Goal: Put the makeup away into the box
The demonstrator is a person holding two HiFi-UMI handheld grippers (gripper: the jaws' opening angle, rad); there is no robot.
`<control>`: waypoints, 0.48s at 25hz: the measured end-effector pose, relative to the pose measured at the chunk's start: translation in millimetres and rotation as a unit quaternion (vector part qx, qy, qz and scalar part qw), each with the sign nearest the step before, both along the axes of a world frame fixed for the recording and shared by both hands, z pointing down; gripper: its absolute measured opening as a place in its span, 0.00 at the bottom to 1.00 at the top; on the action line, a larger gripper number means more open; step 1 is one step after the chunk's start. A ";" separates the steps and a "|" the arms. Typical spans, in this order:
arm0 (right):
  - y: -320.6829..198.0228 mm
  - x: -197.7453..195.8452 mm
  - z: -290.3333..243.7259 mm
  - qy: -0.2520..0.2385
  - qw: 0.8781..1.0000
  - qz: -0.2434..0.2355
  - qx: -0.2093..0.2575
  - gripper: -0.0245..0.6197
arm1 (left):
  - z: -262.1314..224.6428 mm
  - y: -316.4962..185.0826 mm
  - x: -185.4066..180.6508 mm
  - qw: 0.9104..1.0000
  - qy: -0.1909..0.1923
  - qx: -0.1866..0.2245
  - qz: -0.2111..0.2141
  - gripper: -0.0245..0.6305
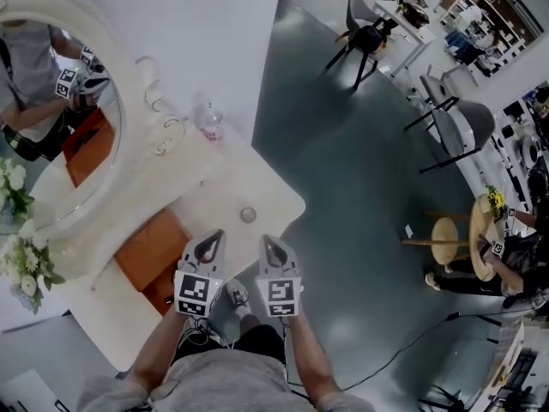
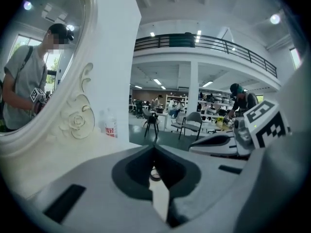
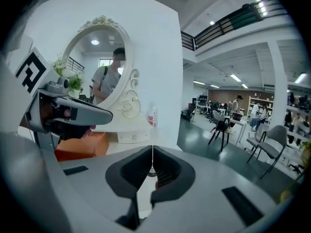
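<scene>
An open orange box (image 1: 153, 249) lies on the white dressing table (image 1: 273, 197), left of both grippers. A small round makeup item (image 1: 248, 215) sits on the table just beyond the gripper tips. My left gripper (image 1: 216, 235) and right gripper (image 1: 266, 239) hover side by side over the table's near edge, both shut and empty. In the left gripper view the jaws (image 2: 154, 147) meet at the tips, and the round item (image 2: 154, 174) shows through the gap below. The right gripper (image 3: 152, 147) is shut too, with the orange box (image 3: 80, 147) to its left.
An ornate white oval mirror (image 1: 64, 118) stands at the table's back left, reflecting the person. A small clear bottle (image 1: 210, 124) stands by the white wall. White flowers (image 1: 26, 260) sit at the far left. Chairs (image 1: 364, 41) and people at tables lie beyond on the grey floor.
</scene>
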State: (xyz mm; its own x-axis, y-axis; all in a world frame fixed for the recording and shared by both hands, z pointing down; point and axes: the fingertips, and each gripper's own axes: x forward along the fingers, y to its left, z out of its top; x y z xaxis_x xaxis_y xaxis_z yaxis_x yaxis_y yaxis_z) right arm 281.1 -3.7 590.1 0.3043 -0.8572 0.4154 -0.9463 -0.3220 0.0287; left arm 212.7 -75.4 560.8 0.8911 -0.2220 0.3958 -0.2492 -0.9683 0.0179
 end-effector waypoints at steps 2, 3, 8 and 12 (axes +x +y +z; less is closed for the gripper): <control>-8.0 7.9 12.0 -0.007 1.000 -0.004 -0.008 0.06 | 9.7 -6.6 8.1 1.000 -0.007 -0.006 -0.002 0.04; -12.1 12.0 17.8 -0.009 1.000 -0.006 -0.011 0.06 | 15.4 -10.5 11.5 1.000 -0.010 -0.010 -0.005 0.04; -33.6 24.4 44.6 -0.019 0.999 -0.016 -0.029 0.06 | 42.2 -27.6 20.0 0.999 -0.028 -0.027 -0.013 0.04; -49.0 24.7 69.8 -0.039 0.997 -0.033 -0.056 0.08 | 57.0 -34.6 20.6 0.998 -0.042 -0.035 -0.016 0.04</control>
